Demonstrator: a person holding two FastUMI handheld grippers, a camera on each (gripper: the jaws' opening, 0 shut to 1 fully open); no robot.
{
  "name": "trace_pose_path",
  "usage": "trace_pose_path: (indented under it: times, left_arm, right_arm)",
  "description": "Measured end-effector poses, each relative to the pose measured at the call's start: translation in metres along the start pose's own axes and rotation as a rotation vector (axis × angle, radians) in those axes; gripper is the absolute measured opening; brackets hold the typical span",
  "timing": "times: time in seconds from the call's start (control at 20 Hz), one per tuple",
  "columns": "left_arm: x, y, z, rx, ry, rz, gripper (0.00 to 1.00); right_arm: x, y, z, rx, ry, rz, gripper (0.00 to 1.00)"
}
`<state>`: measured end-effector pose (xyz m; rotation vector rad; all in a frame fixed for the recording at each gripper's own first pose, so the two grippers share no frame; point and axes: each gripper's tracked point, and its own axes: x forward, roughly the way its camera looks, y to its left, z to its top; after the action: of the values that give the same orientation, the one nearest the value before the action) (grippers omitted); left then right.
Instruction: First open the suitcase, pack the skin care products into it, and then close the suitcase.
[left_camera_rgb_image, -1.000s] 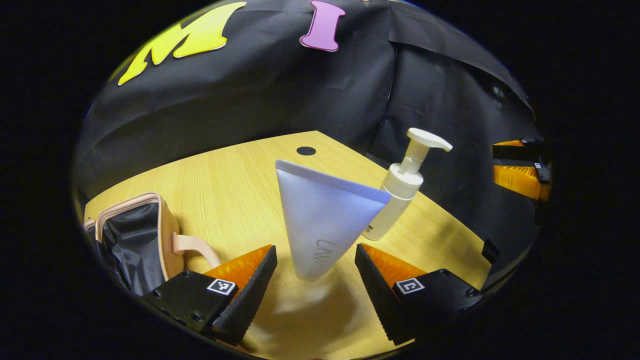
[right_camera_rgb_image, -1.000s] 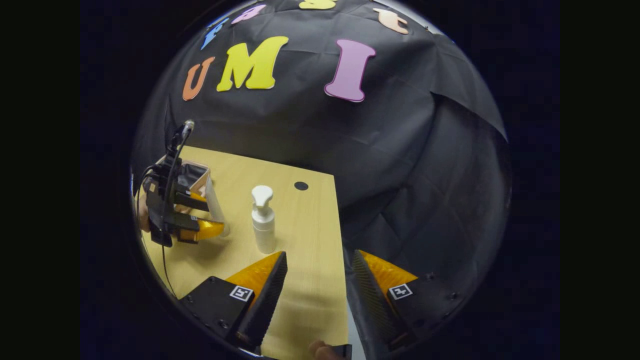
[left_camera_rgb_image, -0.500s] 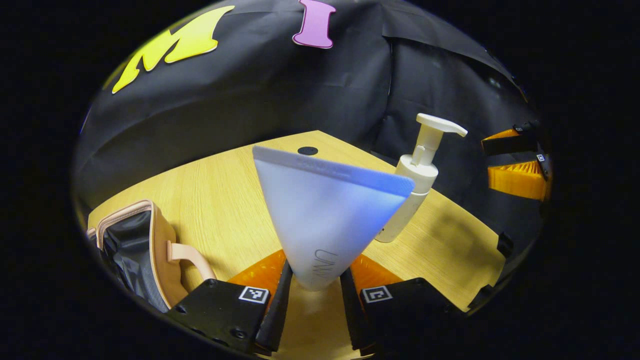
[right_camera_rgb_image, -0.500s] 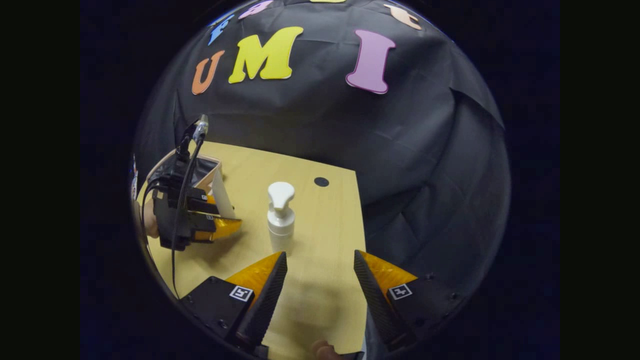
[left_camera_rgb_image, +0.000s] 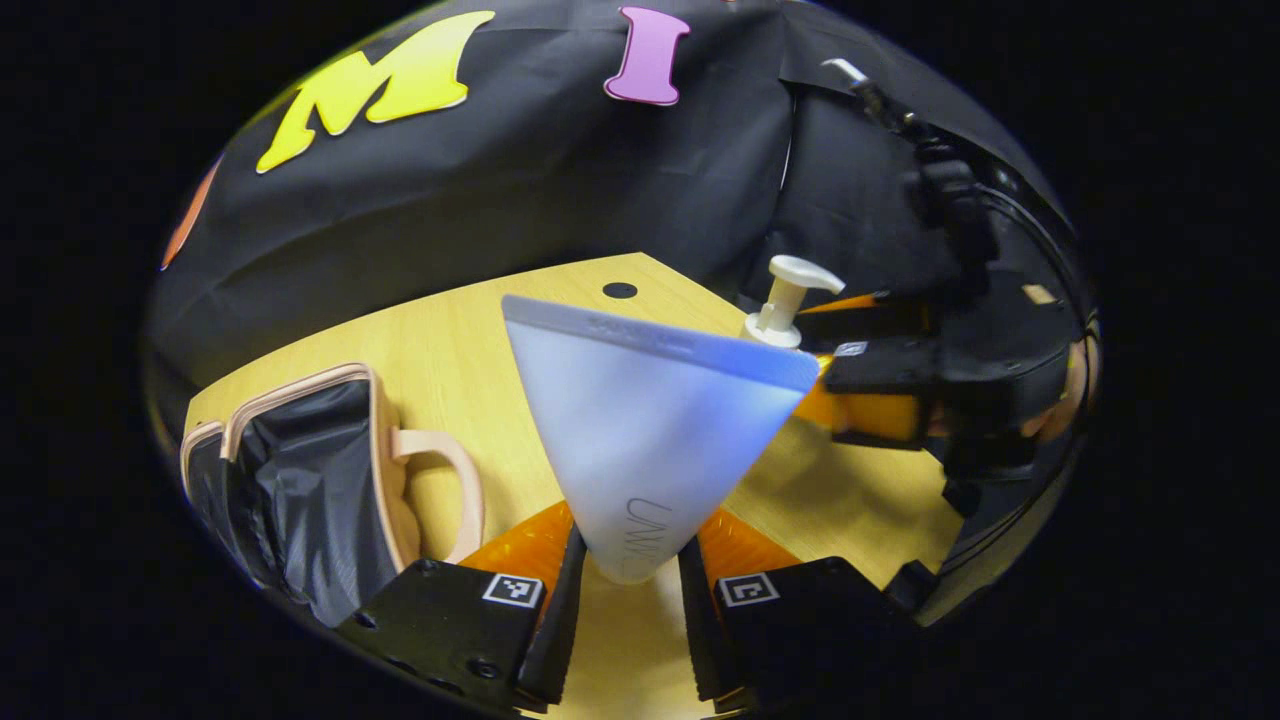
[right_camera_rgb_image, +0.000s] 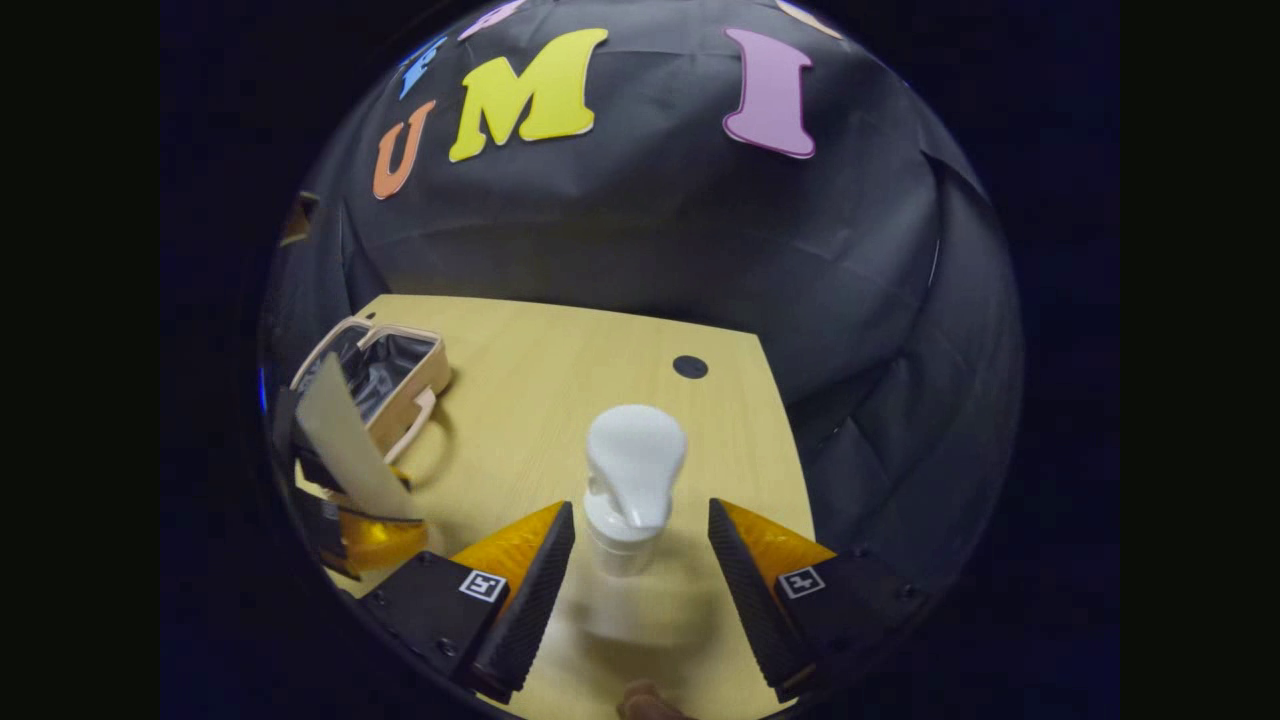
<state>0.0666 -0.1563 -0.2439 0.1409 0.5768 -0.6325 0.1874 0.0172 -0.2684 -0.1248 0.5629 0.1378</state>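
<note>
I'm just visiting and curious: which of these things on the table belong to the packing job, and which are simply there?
Part of the job:
- open suitcase
- tube, gripped by the left gripper
- pump bottle, between the open right gripper fingers

Simply there:
- wooden table
- round hole in it

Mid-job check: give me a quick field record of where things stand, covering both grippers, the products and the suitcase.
left gripper: shut on the tube's lower end
tube: held upright, wide flat end up
right gripper: open, fingers either side of the pump bottle, not touching
pump bottle: standing on the table
suitcase: open, dark lining showing, at the table's left
packed so far: no product visible inside
</note>
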Motion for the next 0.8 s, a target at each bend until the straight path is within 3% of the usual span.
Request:
trace_pose_path:
  times: [0.2, 0.3, 0.45, 0.8]
  left_arm:
    - [-0.058, 0.007, 0.000, -0.057, -0.019, 0.062, 0.49]
    - [-0.085, 0.022, -0.003, -0.096, -0.031, 0.116, 0.49]
    - [-0.117, 0.053, -0.008, -0.156, -0.044, 0.171, 0.49]
    - [-0.147, 0.188, -0.032, -0.216, -0.007, 0.353, 0.49]
  right_arm:
    - [0.025, 0.003, -0.004, -0.026, 0.000, -0.065, 0.75]
    - [0.026, 0.005, -0.006, -0.002, -0.006, -0.083, 0.59]
    - [0.015, 0.010, -0.008, 0.008, 0.004, -0.093, 0.48]
    - [-0.048, 0.035, -0.019, 0.039, 0.024, -0.102, 0.48]
